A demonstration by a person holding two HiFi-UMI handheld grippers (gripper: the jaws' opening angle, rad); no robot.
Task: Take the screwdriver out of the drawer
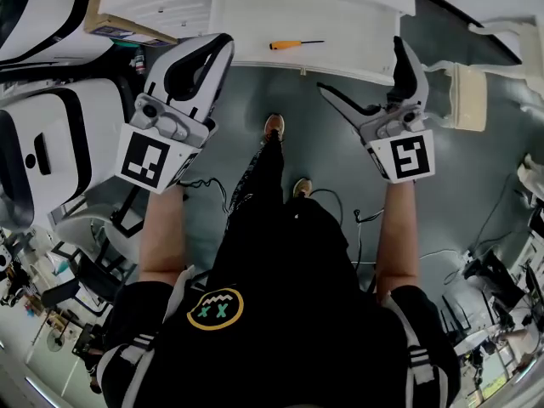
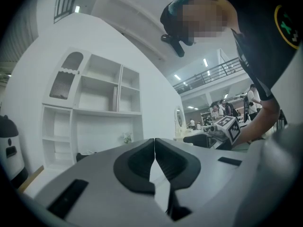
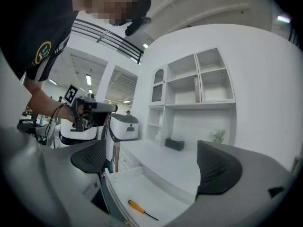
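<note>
Head view shows the white drawer (image 1: 357, 24) pulled open at the far side of the scene, above the person's feet. The screwdriver (image 1: 296, 44) lies flat on the drawer bottom, alone, nearer to the front edge. Its orange handle points left and its thin dark shaft points right. The left gripper (image 1: 223, 44) hangs at the left corner of the drawer. The right gripper (image 1: 359, 64) hangs at the right, just before the drawer front. Neither touches the tool.

Left gripper view shows its two dark pads pressed together with nothing between them. A white shelf cabinet (image 2: 94, 112) stands beyond.

Right gripper view shows the pads spread wide and empty. The screwdriver is seen low between them, well apart from both.

I judge the screwdriver is light and stiff, but the round smooth handle can roll on the flat bottom. The best hold is across the orange handle, the thickest part. The thin shaft would probably slip or tip between the pads.
</note>
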